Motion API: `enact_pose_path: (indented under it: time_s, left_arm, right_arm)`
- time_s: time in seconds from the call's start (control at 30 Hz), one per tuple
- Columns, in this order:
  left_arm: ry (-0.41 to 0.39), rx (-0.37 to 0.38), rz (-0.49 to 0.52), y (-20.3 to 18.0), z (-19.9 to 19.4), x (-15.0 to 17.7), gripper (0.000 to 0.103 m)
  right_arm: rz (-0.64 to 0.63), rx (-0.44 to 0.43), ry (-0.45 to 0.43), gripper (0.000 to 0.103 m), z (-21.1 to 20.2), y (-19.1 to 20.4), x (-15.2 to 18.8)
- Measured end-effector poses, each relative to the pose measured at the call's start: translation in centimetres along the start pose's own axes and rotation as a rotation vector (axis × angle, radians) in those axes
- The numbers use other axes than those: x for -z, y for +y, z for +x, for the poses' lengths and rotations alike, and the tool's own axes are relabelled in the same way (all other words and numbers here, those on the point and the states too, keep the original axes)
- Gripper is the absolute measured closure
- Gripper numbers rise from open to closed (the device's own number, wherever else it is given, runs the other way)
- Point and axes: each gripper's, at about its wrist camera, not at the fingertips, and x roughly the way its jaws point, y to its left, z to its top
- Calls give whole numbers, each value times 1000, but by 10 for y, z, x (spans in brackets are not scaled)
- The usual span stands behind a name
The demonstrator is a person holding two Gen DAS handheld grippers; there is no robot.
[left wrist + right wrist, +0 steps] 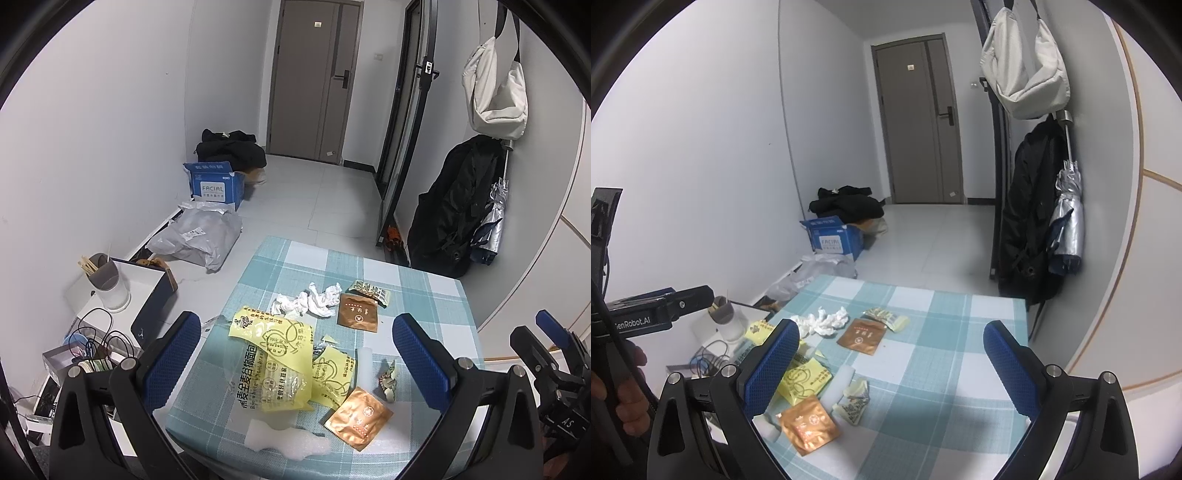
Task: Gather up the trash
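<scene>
My left hand-held gripper (295,363) and my right hand-held gripper (892,365) are both wide open and hold nothing, their bumpy blue pads above the table (417,295) with its checked blue cloth. On it lie crinkly yellow plastic wrappers (271,354), scrunched white tissue (314,301), shiny flat brown packets (357,417) and soft white foam (284,441).

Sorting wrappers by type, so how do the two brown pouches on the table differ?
The far brown pouch lies beside the crumpled tissue, partly over a green-printed wrapper; the near brown pouch sits at the table's front, touching the yellow bag. The far one looks darker and squarer to the view, the near one shinier and turned diagonal. Both lie flat and carry the same round emblem.
</scene>
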Motion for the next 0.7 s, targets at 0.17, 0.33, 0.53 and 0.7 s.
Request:
enact_pose_path:
  time_s: [0.17,0.33,0.53,0.7]
  left_arm:
    - [2,6,-1,0,0,0,1]
    - [5,9,0,0,0,-1,1]
    - [3,32,14,-1,1,-2,1]
    - [30,73,9,1,7,0,1]
  right_arm:
    - [4,0,0,2,1,0,0]
    - [4,2,-1,2,1,0,0]
    - [15,-1,11,2,4,-1,1]
    - [25,-24,24,2,9,-2,1]
